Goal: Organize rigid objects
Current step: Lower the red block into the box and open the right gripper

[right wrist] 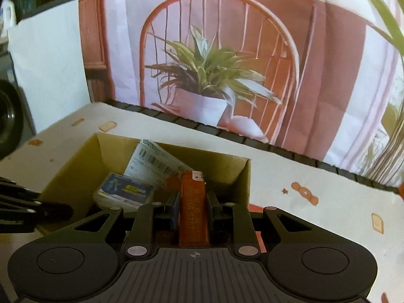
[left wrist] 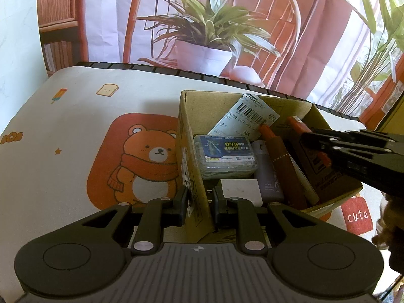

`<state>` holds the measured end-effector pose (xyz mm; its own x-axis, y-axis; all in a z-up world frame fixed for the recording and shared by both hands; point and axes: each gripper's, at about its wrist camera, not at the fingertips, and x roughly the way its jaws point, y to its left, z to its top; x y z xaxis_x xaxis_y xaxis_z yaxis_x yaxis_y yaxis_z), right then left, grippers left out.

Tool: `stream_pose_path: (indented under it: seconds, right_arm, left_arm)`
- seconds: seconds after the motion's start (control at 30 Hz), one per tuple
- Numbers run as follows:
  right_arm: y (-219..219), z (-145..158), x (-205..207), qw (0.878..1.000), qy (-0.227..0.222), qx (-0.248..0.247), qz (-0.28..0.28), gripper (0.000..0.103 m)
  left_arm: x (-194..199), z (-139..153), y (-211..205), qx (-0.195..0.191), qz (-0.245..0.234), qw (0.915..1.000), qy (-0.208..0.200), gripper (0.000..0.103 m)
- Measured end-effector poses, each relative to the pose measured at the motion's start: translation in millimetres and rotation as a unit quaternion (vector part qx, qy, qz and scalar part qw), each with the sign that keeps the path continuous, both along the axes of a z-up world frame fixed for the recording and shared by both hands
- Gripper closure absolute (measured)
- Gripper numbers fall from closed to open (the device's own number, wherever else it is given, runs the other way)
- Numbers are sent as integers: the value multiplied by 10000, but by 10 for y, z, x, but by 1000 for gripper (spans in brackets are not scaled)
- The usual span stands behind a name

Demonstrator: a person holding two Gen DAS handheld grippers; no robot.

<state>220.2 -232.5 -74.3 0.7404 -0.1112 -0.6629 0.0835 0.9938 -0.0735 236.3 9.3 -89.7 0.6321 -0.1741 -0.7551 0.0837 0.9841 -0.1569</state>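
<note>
Behind the counter (left wrist: 63, 116) hangs a printed backdrop of a potted plant on an orange chair; the counter itself wears a white cloth with a cartoon bear. A cardboard box (left wrist: 184, 136) sits on it and already holds a clear plastic case (left wrist: 224, 156), a grey bottle (left wrist: 267, 179), a brown tube (left wrist: 282, 166) and a shipping label (left wrist: 242, 118) leaning on the far wall.

The left gripper (left wrist: 198, 202) is nipped tight on the box's near wall at its corner, one finger outside and one inside, and braces the box. The right gripper (right wrist: 193, 207) holds an orange lighter (right wrist: 193, 209) between narrow fingers, above the box's right half. In the left wrist view it comes in from 3 o'clock, the lighter's end just showing at its tip.

The step in hand looks like setting the lighter into the box. To do it well, I would bring it down over the free strip toward 3 o'clock of the brown tube, keep the left grip firm so the box does not slide, and part the fingers only when the lighter is low, so it neither drops hard nor bounces onto the other things.

The lighter's long axis runs along the fingers, from 6 to 12 o'clock in the right wrist view, with the metal head forward at 12 and tipped downward into the box. Laid parallel to the tube, it should settle flat.
</note>
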Motion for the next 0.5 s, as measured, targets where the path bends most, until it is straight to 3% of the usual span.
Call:
stream_pose_path:
  seconds: [0.5]
  right_arm:
    - [-40, -157, 135, 9996, 208, -31, -204, 82]
  left_arm:
    - [-1, -2, -7, 11, 0, 10000, 2, 82]
